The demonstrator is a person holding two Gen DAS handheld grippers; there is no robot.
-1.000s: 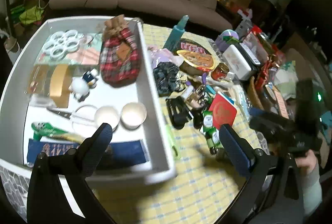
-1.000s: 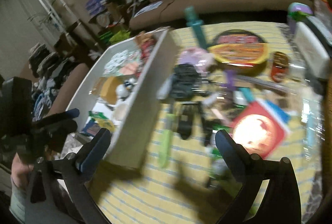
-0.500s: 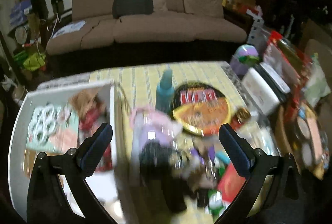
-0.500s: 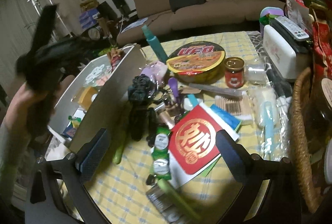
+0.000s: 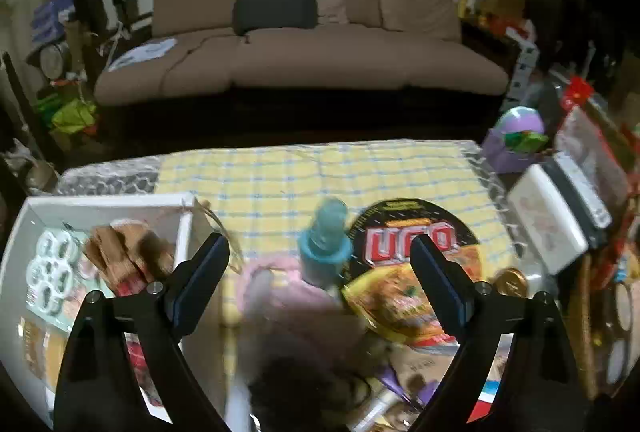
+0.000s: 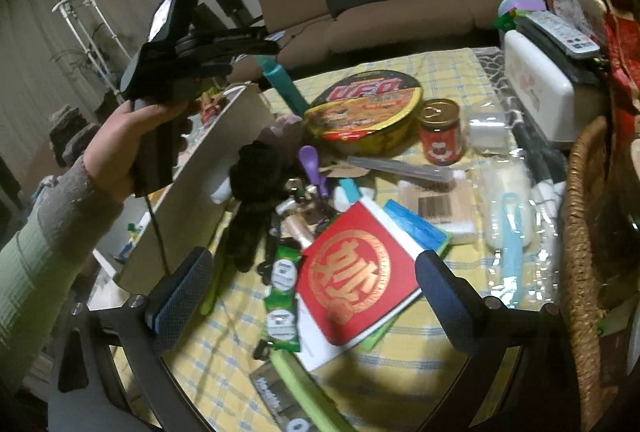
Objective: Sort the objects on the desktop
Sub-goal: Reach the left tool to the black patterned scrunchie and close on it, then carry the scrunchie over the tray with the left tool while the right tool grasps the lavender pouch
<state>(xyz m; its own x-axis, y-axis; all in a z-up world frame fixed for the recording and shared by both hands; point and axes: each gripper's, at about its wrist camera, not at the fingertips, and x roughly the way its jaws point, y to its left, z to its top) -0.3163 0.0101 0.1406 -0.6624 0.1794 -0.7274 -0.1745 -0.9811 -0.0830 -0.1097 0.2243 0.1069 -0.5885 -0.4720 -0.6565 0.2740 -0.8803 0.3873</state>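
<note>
Clutter covers the tabletop [image 6: 448, 72] while my left hand-held gripper [image 5: 320, 280] and right hand-held gripper [image 6: 316, 286] hang spread and empty near the white tray [image 5: 182, 198].

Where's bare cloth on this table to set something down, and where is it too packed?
Bare checked tablecloth lies along the far edge, behind the UFO noodle bowl and teal bottle. A smaller patch sits near the right gripper, below the red envelope. Crowded: the heap between the white tray and wicker basket.
</note>
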